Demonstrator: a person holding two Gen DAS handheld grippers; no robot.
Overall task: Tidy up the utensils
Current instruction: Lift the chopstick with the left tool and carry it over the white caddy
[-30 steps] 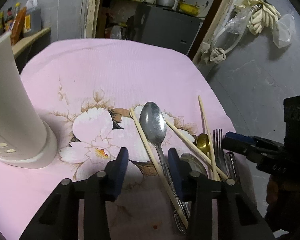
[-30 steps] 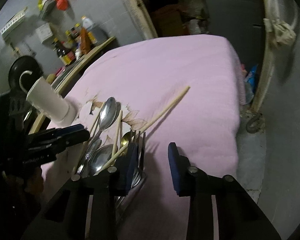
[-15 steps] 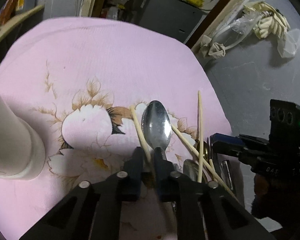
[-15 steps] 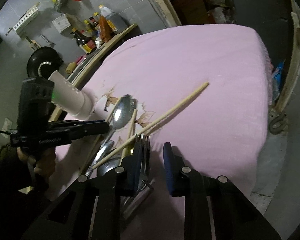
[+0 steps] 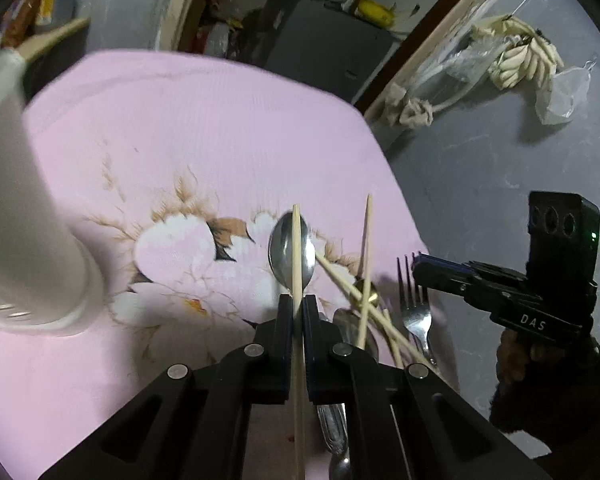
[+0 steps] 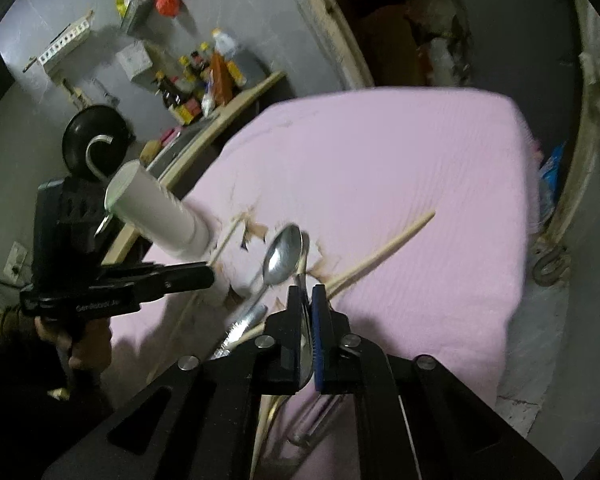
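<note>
My left gripper (image 5: 296,306) is shut on a wooden chopstick (image 5: 297,248) and holds it above a large steel spoon (image 5: 284,250) on the pink floral cloth (image 5: 204,132). More chopsticks (image 5: 366,240) cross beside it. My right gripper (image 6: 306,296) is shut on a steel fork (image 5: 414,304), seen edge-on between its pads (image 6: 318,320) and lifted off the pile. In the right wrist view the spoon (image 6: 282,254) and a long chopstick (image 6: 384,254) lie on the cloth. A white tubular holder (image 5: 24,216) stands at the left; it also shows in the right wrist view (image 6: 156,210).
A small gold spoon (image 5: 370,296) and another steel utensil (image 5: 342,320) lie in the pile. The cloth's right edge (image 6: 516,216) drops to a grey floor. A shelf of bottles (image 6: 204,84) runs along the far wall.
Both grippers closed. The left one took hold of a chopstick and raised it. The right one closed on the fork and lifted it from the pile.
</note>
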